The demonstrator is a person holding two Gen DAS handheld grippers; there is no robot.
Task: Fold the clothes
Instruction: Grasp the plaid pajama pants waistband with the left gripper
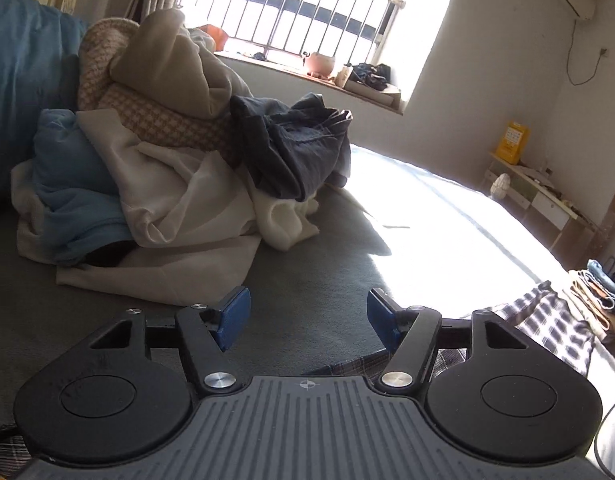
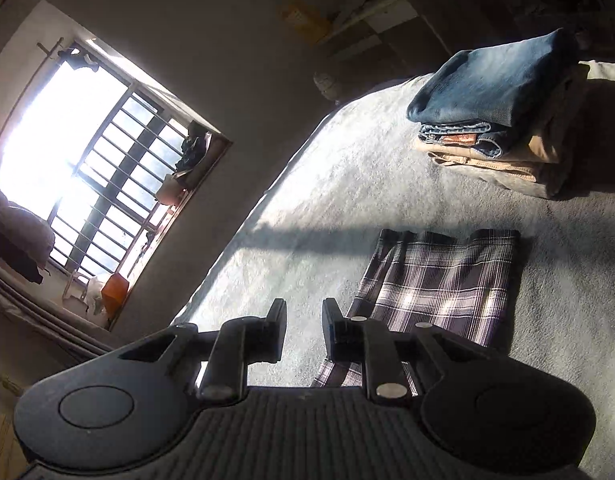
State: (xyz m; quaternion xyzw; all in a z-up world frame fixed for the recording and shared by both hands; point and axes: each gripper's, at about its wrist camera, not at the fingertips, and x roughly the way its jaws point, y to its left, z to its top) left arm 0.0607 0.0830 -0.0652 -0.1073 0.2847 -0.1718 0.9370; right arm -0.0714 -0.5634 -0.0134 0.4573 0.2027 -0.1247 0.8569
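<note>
both tongs were released and empty: left tongs (image 1: 308, 318) wide, right tongs (image 2: 304, 330) narrowly apart. a careless reach could topple the far stack (image 2: 503, 120). the folded plaid cloth (image 2: 439, 284) lay on the bed (image 2: 387, 184) just right of the right tongs; the unfolded heap (image 1: 179, 152) lay far left.

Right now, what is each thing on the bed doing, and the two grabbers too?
Left gripper: open, nothing between its jaws.
Right gripper: jaws a little apart, empty.
Plaid garment: folded, lying flat on the bed.
Stack of clothes: folded and piled, jeans on top.
Heap of laundry: unfolded and crumpled.
Bed cover: spread flat, partly sunlit.
</note>
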